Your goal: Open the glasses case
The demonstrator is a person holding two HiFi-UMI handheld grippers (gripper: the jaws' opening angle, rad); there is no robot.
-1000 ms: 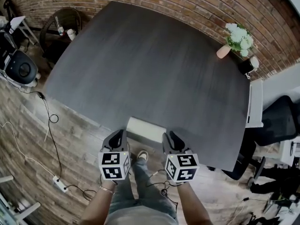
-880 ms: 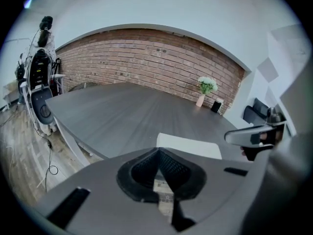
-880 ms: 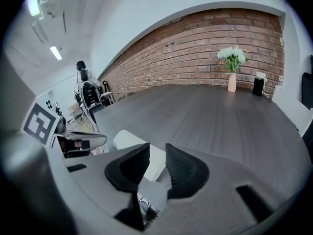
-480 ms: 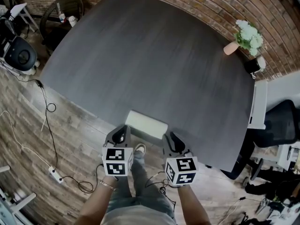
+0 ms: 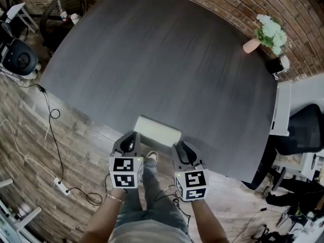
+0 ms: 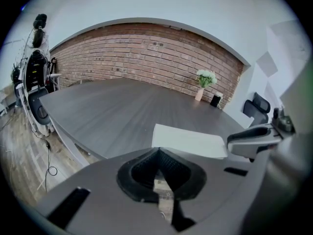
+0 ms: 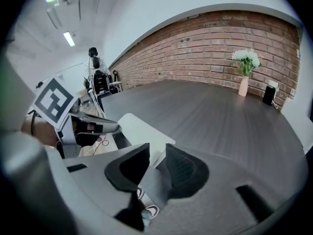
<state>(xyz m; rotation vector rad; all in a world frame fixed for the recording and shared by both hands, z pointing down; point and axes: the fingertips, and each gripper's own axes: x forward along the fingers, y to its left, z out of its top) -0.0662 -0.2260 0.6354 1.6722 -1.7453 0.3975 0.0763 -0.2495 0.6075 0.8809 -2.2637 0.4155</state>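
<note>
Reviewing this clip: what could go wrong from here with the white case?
1. The white rectangular glasses case lies at the near edge of the dark grey table; a nudge might tip it off.
2. The left gripper has its jaws together, the right gripper only narrowly apart, so either may push rather than grip.

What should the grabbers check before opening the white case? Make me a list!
1. Glasses case lies closed at the table's near edge: ok.
2. Both grippers close to the case: ok, just short of it.
3. Left gripper jaws apart, ready to grab: not ok, tips together.
4. Right gripper jaws apart: ok, small gap, nothing between.
5. Which side the lid opens: cannot tell.
</note>
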